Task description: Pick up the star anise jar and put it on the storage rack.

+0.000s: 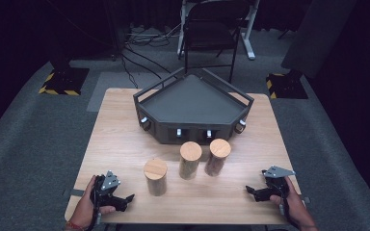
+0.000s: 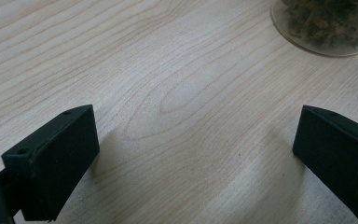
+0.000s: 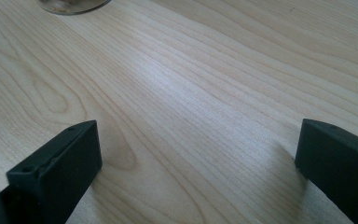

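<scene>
High view puts a light wooden table in the middle of the frame, with a dark grey five-sided tray standing on its far half, just above centre. Beyond the table, at the top of the frame, a black folding chair stands on grey carpet amid loose cables.

Three upright cork-lidded jars stand in a loose row just below the tray. The left jar is lowest in the frame, the middle jar sits up and to its right, and the right jar stands just beside the middle one. Bare tabletop lies between each gripper and the jars.

At the lower left of the frame the left gripper rests low over the table's near edge, held in the person's left hand, jaws pointing toward the centre; the left jar stands up and to the right of it, near but apart. In the left gripper view the jaws stand wide apart with only wood grain between them, and a glass jar base shows at the upper right.

At the lower right, the right gripper mirrors it, held in the right hand, jaws spread wide and holding nothing. The right jar is up and to the left, well apart.
</scene>
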Motion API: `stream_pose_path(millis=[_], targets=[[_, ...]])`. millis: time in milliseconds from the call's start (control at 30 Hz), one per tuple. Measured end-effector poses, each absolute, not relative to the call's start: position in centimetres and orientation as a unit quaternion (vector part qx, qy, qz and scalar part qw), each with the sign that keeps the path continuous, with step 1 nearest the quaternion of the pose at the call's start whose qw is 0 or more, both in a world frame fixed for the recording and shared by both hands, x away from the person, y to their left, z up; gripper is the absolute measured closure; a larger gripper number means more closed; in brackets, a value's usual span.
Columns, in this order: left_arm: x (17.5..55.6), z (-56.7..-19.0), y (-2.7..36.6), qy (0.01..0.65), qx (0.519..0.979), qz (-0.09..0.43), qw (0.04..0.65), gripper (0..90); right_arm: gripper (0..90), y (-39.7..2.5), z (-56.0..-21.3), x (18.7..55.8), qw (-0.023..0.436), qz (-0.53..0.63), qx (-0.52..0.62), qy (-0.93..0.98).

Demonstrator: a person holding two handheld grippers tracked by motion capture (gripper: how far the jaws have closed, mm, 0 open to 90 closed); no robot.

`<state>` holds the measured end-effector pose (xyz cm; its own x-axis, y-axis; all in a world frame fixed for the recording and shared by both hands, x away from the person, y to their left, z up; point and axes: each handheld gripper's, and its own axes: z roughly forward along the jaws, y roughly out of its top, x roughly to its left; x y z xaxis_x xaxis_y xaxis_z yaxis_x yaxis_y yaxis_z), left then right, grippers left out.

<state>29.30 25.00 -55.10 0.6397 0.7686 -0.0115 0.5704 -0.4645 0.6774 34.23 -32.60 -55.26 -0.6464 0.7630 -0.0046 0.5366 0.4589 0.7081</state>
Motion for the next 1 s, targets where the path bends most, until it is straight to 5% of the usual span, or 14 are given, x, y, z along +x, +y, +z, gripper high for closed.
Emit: stream_pose_path(millis=[600, 1000], targets=[[28.9, -54.2, 23.8, 0.398, 0.855, 0.155, 0.294, 2.5, 0.2, -32.6, -55.3, 34.2, 0.164, 0.347, 0.389, 0.838], [28.1, -52.5, 22.7, 0.378, 0.855, 0.148, 0.322, 2.3, 0.1, -32.6, -55.3, 34.2, 0.163, 0.347, 0.388, 0.838]])
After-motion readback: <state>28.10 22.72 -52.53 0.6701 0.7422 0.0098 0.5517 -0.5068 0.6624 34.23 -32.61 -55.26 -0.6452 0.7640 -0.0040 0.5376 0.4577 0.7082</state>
